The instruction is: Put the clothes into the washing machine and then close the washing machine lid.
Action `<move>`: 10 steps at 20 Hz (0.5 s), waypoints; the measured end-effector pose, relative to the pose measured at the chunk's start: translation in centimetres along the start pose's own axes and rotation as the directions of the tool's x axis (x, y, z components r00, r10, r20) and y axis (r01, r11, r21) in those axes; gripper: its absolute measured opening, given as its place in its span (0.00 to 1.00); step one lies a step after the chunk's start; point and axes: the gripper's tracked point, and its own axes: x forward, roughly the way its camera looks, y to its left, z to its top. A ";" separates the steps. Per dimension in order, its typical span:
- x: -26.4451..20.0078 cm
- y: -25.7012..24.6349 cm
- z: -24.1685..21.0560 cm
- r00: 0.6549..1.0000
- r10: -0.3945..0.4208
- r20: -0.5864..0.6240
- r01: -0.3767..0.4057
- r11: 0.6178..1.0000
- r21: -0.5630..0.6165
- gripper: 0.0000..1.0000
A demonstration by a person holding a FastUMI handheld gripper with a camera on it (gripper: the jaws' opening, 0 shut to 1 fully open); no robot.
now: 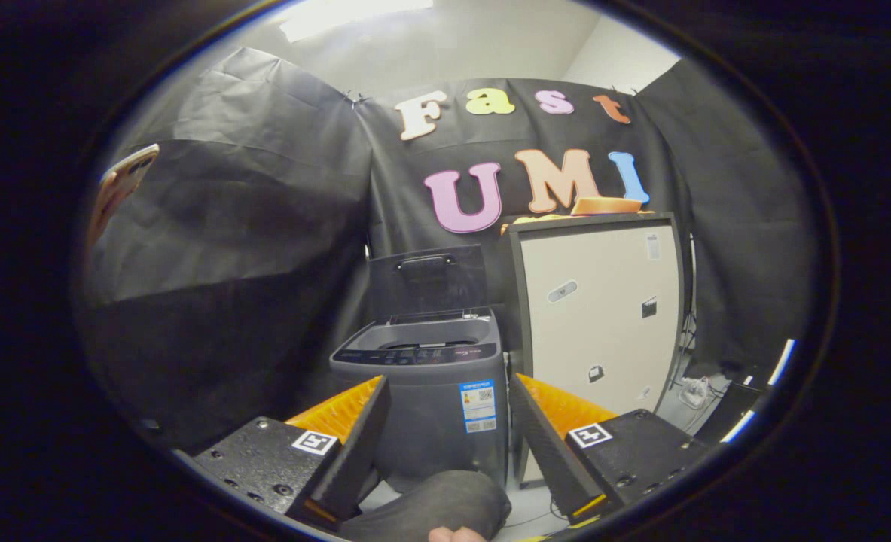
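Observation:
A grey top-loading washing machine (424,391) stands on the floor beyond my fingers, its dark lid (426,280) raised upright at the back and the tub mouth showing. My gripper (449,440) is open, fingers spread wide with nothing between them, held back from the machine and aimed at its front. An orange and yellow cloth bundle (592,207) lies on top of the cabinet to the right of the machine.
A tall cream cabinet (603,316) with a dark frame stands right beside the machine. A person's knee in grey trousers (437,508) sits just below the fingers. A phone (120,184) hangs far left. Cables lie on the floor at right.

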 end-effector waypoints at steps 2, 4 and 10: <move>0.2 -0.4 0.1 1.000 -0.007 -0.003 0.007 1.000 -0.012 0.96; 0.6 -1.0 0.2 1.000 -0.013 -0.007 0.013 1.000 -0.021 0.96; 2.1 -2.8 1.1 0.999 -0.040 -0.015 0.040 0.999 -0.015 0.96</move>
